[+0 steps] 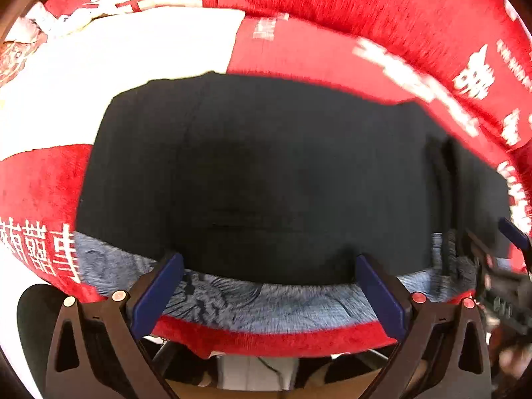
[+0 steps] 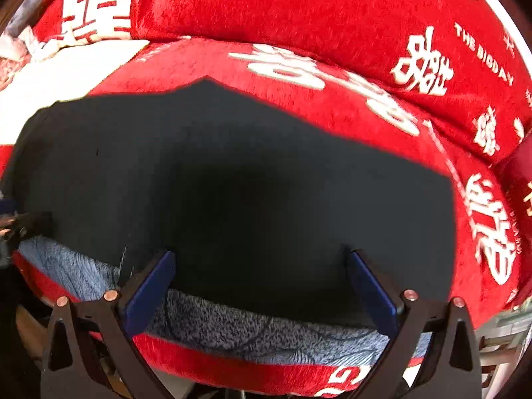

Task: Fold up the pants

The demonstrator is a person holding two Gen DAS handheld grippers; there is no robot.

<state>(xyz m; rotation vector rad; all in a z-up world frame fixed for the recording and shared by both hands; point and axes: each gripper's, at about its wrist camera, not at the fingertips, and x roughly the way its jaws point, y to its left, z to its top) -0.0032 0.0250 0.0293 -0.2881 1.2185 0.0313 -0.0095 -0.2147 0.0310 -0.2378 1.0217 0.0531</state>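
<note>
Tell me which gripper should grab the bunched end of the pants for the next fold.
Left, probably. In its view the bunched folds of the pants lie just right of the open left gripper; the right gripper, also open, faces only flat cloth.

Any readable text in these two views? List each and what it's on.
"THE BIGDAY": white print on the red blanket, right wrist view.
Large white Chinese-style characters on the blanket: visible, not transcribed here.
Small white print by the white patch: too blurred.
Pants: no text seen.
</note>
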